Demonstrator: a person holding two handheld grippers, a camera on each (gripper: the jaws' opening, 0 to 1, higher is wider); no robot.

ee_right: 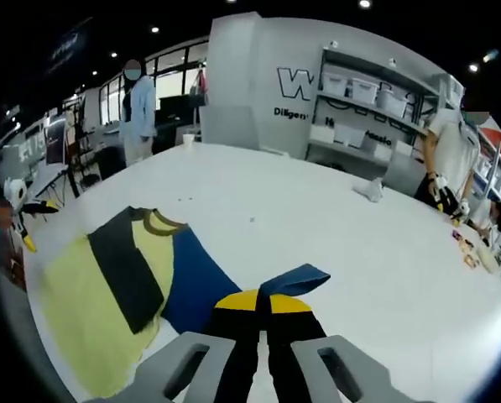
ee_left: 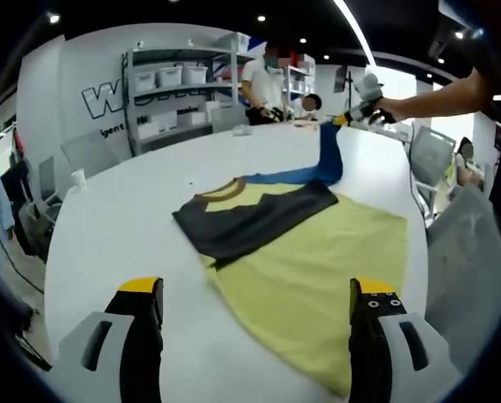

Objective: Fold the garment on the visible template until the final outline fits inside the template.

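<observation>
While clamped on blue sleeve above white table, right gripper lifting it off yellow shirt; left gripper open near hem

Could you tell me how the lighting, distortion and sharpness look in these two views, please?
Left gripper view: even ceiling light, the white table glaring pale; fisheye bends its edge; the garment is soft but readable, the left gripper open. Right gripper view: darker at the left, bright windows behind; the blue sleeve pinched by the right gripper is sharp, far shelves slightly blurred.
</observation>
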